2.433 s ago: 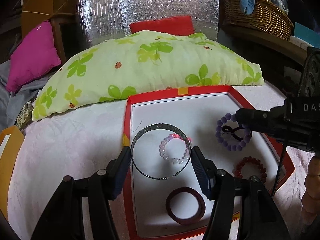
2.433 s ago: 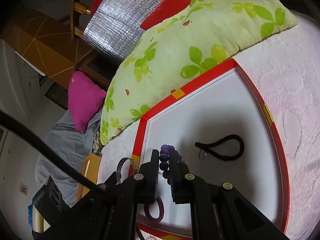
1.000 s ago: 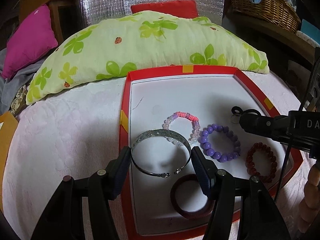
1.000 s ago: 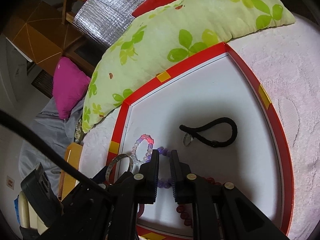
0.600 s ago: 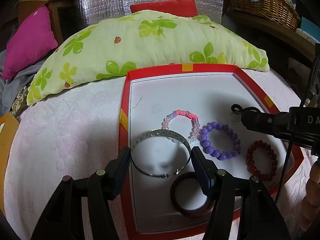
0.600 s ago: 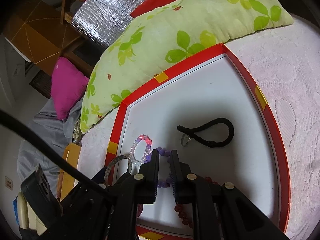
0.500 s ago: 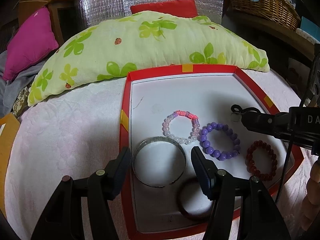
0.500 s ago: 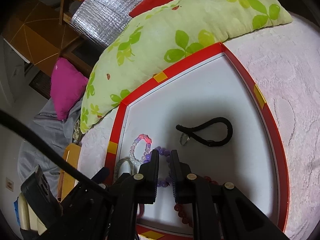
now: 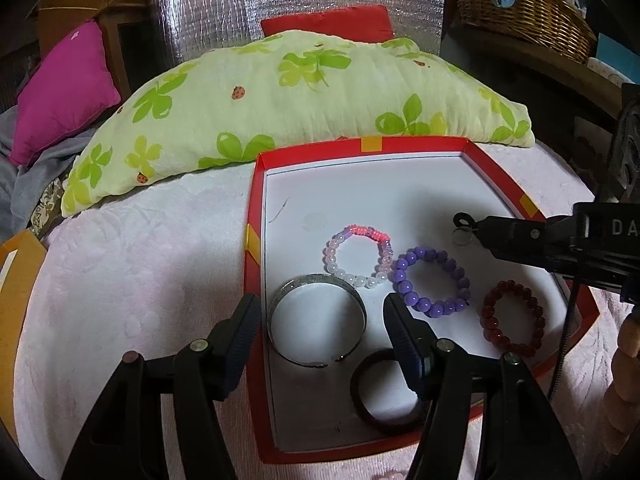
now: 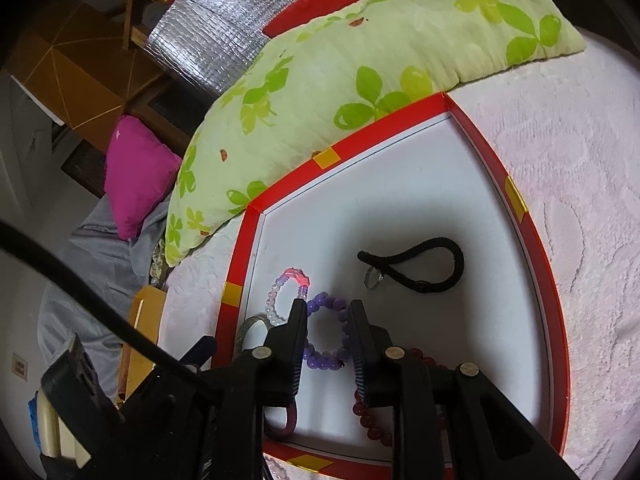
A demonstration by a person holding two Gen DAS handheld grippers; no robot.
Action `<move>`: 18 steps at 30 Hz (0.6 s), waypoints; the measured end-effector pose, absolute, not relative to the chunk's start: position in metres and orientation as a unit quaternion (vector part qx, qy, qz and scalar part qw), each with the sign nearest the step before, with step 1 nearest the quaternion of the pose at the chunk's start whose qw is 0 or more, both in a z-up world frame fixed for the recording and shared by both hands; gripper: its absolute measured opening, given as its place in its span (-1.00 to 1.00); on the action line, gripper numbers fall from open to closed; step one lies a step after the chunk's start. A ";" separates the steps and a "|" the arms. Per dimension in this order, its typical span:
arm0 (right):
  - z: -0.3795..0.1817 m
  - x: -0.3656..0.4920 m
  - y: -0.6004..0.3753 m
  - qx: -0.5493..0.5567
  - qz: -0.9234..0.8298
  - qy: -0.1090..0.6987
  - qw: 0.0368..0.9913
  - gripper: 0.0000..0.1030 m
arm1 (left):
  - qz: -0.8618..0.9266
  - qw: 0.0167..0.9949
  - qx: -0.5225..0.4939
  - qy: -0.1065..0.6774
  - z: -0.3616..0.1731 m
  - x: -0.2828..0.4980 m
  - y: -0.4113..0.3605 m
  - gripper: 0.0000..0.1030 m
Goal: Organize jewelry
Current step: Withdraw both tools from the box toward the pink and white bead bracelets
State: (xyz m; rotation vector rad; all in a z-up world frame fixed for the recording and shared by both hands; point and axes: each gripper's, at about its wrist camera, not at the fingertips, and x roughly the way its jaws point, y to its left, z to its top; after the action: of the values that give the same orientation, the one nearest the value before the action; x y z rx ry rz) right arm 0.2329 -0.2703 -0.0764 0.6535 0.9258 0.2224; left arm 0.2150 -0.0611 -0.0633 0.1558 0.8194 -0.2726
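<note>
Red-rimmed tray (image 9: 256,200) holding all pieces. Silver cuff bangle (image 9: 316,320) flat at 7 o'clock on tray floor, between spread fingers of left gripper (image 9: 320,320), untouched. Purple bead bracelet (image 10: 326,336) at centre, between jaws of right gripper (image 10: 326,320), just been opening, pads clear. Likely light, stiff, slick metal; best pinched across band, away from open ends. Beads on elastic: soft, prone to rolling.
</note>
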 end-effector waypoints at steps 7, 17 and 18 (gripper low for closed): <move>-0.075 0.228 -0.270 0.301 0.101 0.440 0.840 -0.55 | -0.130 0.909 0.080 0.387 -0.056 0.205 -0.058 0.33; -0.067 0.211 -0.274 0.307 0.095 0.422 0.848 0.02 | -0.125 0.914 0.071 0.379 -0.049 0.190 -0.047 0.34; -0.065 0.209 -0.274 0.307 0.096 0.420 0.849 0.02 | -0.124 0.914 0.070 0.379 -0.048 0.189 -0.046 0.34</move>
State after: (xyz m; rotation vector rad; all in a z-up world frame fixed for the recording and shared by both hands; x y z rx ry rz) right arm 0.2092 -0.2745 -0.0654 0.6464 0.8850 0.2026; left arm 0.1886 -0.0459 -0.0484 0.1449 0.7796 -0.2559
